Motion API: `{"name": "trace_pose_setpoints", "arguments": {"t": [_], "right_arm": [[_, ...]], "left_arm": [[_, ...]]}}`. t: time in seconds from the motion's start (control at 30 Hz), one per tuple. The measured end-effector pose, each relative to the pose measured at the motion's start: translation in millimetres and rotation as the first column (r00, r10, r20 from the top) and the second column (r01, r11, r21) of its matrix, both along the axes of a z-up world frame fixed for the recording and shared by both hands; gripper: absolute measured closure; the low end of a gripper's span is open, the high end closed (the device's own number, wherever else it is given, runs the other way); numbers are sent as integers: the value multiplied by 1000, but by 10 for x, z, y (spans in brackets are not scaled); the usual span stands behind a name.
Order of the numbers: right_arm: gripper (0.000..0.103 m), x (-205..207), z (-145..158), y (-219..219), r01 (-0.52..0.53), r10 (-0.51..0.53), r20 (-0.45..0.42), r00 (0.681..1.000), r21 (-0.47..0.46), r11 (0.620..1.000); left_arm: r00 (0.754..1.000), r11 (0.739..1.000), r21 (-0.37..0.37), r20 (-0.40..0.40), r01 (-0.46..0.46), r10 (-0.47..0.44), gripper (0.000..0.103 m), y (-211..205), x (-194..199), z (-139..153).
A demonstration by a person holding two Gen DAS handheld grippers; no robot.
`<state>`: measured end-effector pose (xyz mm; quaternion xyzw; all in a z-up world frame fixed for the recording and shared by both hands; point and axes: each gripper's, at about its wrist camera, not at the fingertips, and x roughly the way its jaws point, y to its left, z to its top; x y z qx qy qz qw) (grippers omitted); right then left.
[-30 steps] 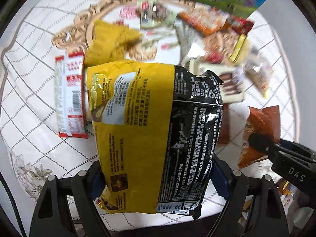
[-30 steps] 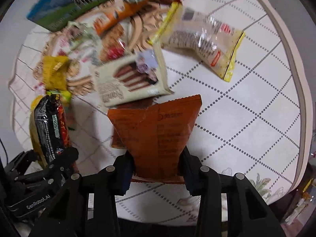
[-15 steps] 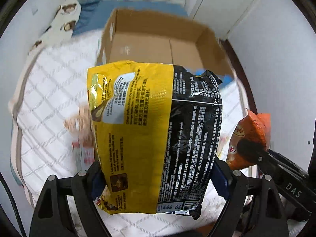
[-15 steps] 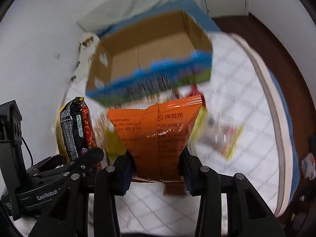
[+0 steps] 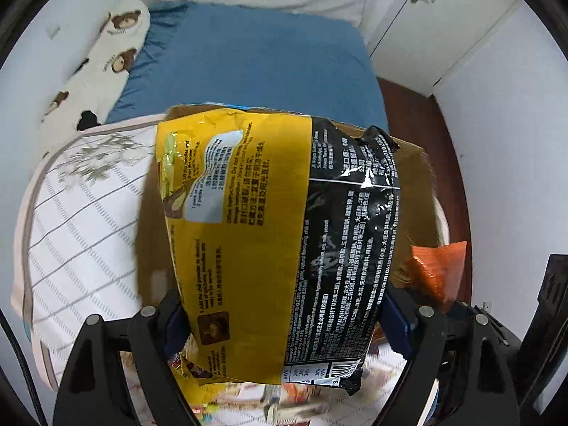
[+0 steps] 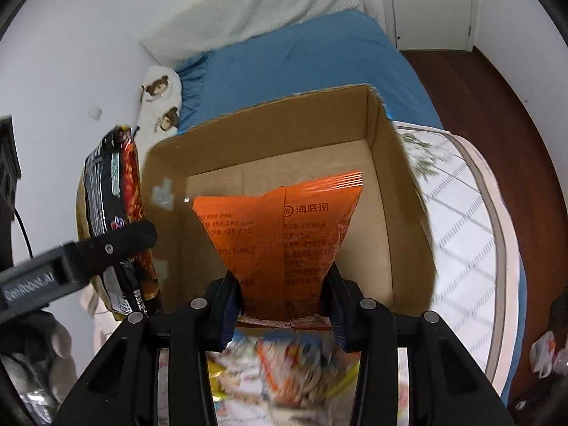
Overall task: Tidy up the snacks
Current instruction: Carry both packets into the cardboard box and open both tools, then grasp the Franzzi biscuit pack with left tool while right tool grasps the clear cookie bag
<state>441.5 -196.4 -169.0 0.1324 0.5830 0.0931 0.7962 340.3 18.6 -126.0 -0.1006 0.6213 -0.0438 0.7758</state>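
Hanging over the open brown cardboard box [image 6: 381, 191] at the centre of the right wrist frame, a flat orange foil snack packet [image 6: 284, 238] is being clamped by its lower edge in the right gripper [image 6: 282, 307], so that its body is dangling free above the bare box floor for a drop. In the left wrist frame a large yellow-and-black crinkly noodle bag [image 5: 284, 248] is being gripped across its width by the left gripper [image 5: 284, 323], whose jaws are being held wide by the bulky pack. The box is largely being hidden behind this bag. Blurred loose snacks [image 6: 284, 365] are being left along the bottom edge, apparently still to be sorted.
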Motion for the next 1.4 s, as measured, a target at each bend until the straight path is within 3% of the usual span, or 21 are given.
{"name": "trace_pose_setpoints", "arguments": {"t": [0.17, 0.27, 0.53, 0.57, 0.67, 0.9, 0.93, 0.97, 1.4], "right_arm": [[58, 526, -454, 25, -34, 33, -67, 997, -17, 999], [58, 750, -680, 55, -58, 56, -94, 994, -26, 998], [56, 1204, -1180, 158, -116, 104, -172, 980, -65, 991], [48, 1227, -1195, 158, -113, 99, -175, 980, -70, 991], [21, 1203, -1131, 160, -117, 105, -155, 982, -65, 991], [19, 1116, -937, 108, -107, 96, -132, 987, -78, 991], [13, 1078, -910, 102, -105, 95, -128, 987, -76, 992], [8, 1018, -865, 100, -102, 92, -120, 989, -75, 992], [7, 285, -220, 83, -81, 87, 34, 996, -155, 985]], "left_arm": [[994, 1000, -2, -106, 4, -4, 19, -99, 494, -433], [991, 1000, -3, -133, 10, -10, 32, -136, 647, -592], [981, 997, 63, -192, 45, -32, 33, -187, 915, -1004], [980, 996, 75, -195, 41, -26, 33, -192, 908, -1021], [982, 998, 53, -190, 24, -13, 31, -153, 886, -1038], [992, 994, 108, -124, 29, -15, 15, -80, 847, -921], [994, 993, 113, -109, 29, -16, 14, -78, 821, -884], [995, 993, 116, -95, 28, -17, 14, -86, 793, -847], [994, 991, 133, 110, 12, -27, 14, -17, 154, -162]]}}
